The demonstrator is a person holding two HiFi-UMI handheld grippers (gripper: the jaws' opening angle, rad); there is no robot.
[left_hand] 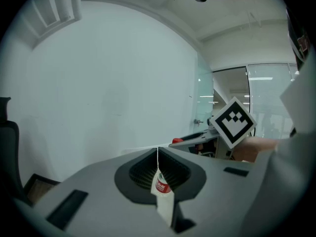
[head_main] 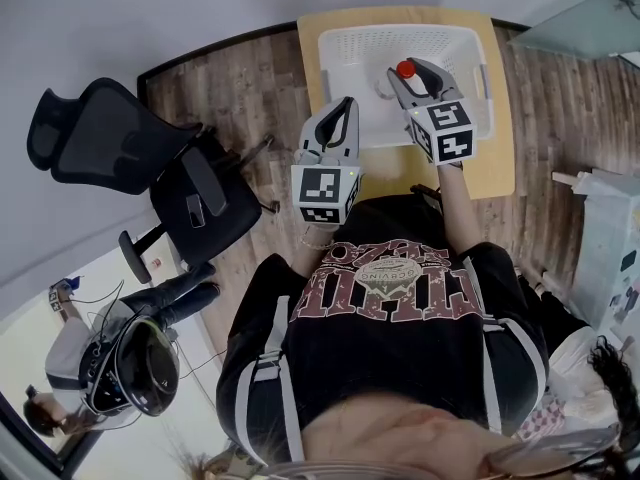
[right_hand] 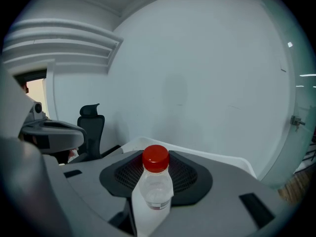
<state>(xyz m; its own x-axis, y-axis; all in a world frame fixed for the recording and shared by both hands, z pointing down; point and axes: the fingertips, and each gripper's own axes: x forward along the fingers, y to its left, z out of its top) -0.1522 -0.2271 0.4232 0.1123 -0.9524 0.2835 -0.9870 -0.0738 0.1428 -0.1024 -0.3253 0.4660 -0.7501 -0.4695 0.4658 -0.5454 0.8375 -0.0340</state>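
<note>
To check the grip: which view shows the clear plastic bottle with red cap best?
The right gripper view: the clear plastic bottle stands close between the jaws, red cap up. The head view and left gripper view show little more than its cap.

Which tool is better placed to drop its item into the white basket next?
Right, probably. The right tool, shut on the red-capped bottle, hangs over the basket; the left tool, shut on a small white packet, is at its near left corner.
</note>
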